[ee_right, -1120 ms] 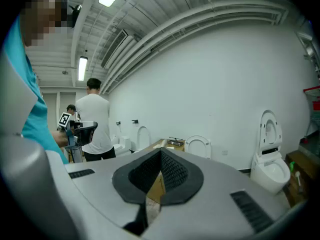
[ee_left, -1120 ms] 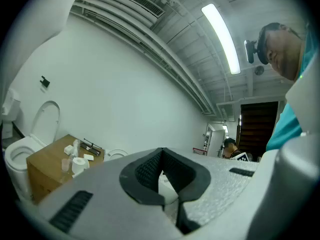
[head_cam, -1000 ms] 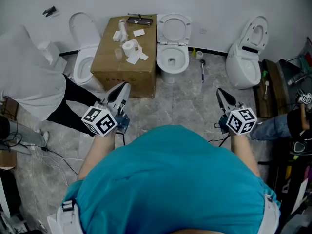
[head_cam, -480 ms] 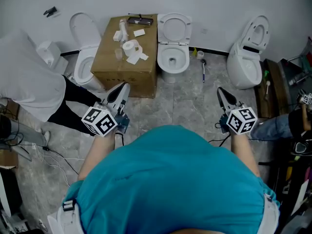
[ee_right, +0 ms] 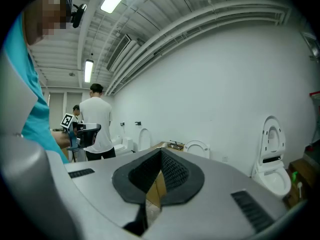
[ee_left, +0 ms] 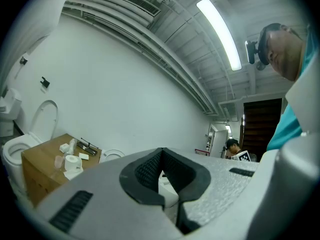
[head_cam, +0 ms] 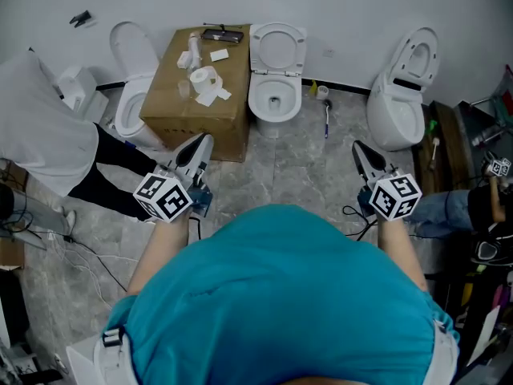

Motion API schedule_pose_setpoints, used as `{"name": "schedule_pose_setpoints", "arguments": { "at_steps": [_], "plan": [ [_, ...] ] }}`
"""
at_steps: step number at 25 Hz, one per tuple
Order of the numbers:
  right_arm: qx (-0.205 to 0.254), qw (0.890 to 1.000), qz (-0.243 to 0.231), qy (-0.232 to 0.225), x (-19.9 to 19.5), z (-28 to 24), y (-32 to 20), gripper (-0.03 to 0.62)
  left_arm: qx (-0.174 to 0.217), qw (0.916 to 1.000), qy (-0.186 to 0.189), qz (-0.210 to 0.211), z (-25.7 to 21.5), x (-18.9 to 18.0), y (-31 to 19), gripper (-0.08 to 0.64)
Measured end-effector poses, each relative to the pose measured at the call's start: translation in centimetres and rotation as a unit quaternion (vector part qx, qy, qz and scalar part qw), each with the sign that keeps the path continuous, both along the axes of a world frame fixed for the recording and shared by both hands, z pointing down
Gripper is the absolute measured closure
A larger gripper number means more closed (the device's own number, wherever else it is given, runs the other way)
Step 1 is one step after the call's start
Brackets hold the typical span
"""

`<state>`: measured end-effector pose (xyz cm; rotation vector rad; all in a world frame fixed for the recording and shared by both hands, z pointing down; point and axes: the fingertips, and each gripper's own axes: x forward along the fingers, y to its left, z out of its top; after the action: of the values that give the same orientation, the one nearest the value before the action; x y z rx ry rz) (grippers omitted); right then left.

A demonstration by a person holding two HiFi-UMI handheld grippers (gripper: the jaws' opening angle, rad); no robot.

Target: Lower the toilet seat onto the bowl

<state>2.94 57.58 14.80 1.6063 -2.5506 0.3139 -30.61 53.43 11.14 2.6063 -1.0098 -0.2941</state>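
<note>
Jaws closed and empty, the left gripper [head_cam: 206,139] and right gripper [head_cam: 358,147] point toward the upright toilet seat [head_cam: 277,48], well ahead between them, slightly nearer the left

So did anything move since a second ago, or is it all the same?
The cardboard box and the middle toilet slid a little to the left in the head view, so the person wearing the camera shifted slightly. Nothing was grabbed or let go. The left gripper and right gripper stay shut and empty, well short of the toilet, and its seat is still up.
</note>
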Motion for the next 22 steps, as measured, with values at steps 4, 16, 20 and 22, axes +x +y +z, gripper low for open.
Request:
{"name": "schedule_pose_setpoints", "arguments": {
  "at_steps": [4, 16, 20, 22],
  "plan": [
    [0.002, 1.000, -0.019, 0.003, 3.0, -0.2, 0.5, 0.600, -0.003, 1.0000, 0.003, -0.006, 0.2, 3.6, 0.6, 0.560],
    [-0.022, 0.999, -0.042, 0.007, 5.4, 2.7, -1.9, 0.600, -0.026, 0.9996, 0.000, -0.007, 2.1, 7.2, -1.9, 0.559],
    [-0.029, 0.999, -0.036, 0.014, 3.5, 3.3, -5.3, 0.600, -0.032, 0.9994, 0.005, 0.006, 3.2, 5.7, -6.1, 0.560],
    [-0.027, 0.999, -0.033, 0.023, 2.3, 3.3, -7.6, 0.600, -0.030, 0.9993, 0.012, 0.017, 3.5, 4.7, -8.9, 0.559]
  ]
}}
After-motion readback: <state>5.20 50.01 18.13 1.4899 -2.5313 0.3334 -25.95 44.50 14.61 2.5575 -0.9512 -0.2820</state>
